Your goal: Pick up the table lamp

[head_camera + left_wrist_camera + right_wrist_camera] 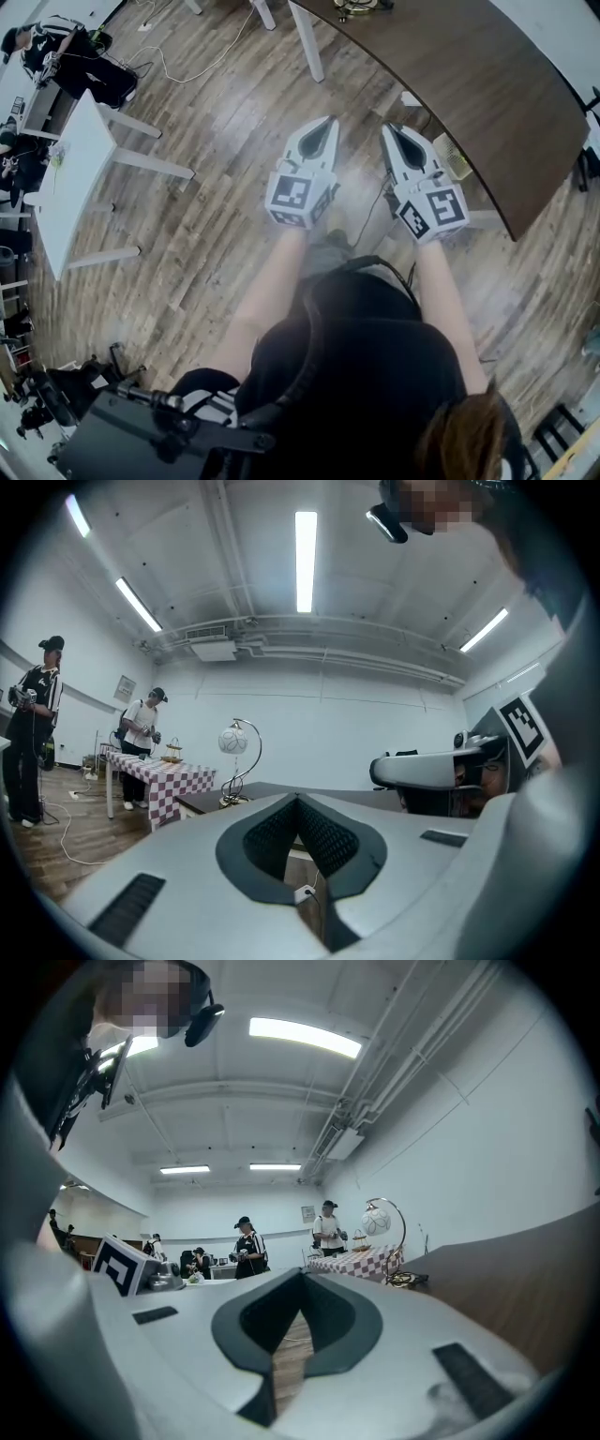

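Globe lamp (233, 740), curvy metal stem, on dark wood table (487, 84) at 1 o'clock. Level, pressed together, empty: left hand-held gripper (328, 122), right hand-held gripper (391, 129).

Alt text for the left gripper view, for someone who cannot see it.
The left gripper, jaws together and empty, points toward a table lamp with a round white shade on a dark table. The right gripper shows at right.

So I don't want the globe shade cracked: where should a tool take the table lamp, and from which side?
I'd grip the table lamp by the upright run of its thin arched stem, low near the coiled base, coming level from the side opposite the hanging globe.
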Action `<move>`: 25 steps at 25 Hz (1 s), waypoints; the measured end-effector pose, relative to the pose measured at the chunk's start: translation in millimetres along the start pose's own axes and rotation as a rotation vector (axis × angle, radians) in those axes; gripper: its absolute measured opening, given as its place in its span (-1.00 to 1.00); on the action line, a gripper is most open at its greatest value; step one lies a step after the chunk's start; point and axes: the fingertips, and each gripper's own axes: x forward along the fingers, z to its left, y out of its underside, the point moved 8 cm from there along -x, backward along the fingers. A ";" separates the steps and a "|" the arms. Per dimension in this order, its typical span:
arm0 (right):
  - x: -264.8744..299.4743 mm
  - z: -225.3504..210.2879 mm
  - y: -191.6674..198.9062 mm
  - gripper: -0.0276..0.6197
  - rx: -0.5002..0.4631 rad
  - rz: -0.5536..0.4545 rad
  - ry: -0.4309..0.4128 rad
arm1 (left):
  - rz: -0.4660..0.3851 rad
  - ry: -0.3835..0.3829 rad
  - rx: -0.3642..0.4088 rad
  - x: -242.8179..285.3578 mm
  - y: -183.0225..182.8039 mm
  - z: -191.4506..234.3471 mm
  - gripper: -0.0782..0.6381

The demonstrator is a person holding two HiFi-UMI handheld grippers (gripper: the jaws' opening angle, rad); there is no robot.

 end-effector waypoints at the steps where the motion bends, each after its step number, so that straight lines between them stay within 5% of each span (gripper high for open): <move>1: 10.3 -4.4 0.4 -0.91 -0.001 0.002 0.001 | 0.001 0.000 -0.001 8.1 -0.4 8.6 -0.78; 14: 109.1 -49.6 11.5 -0.91 0.009 0.020 0.033 | 0.013 0.028 -0.018 90.0 4.5 86.7 -0.78; 25: 125.2 -70.3 15.6 -0.91 0.032 0.022 0.061 | 0.004 0.053 -0.046 120.4 8.9 95.5 -0.78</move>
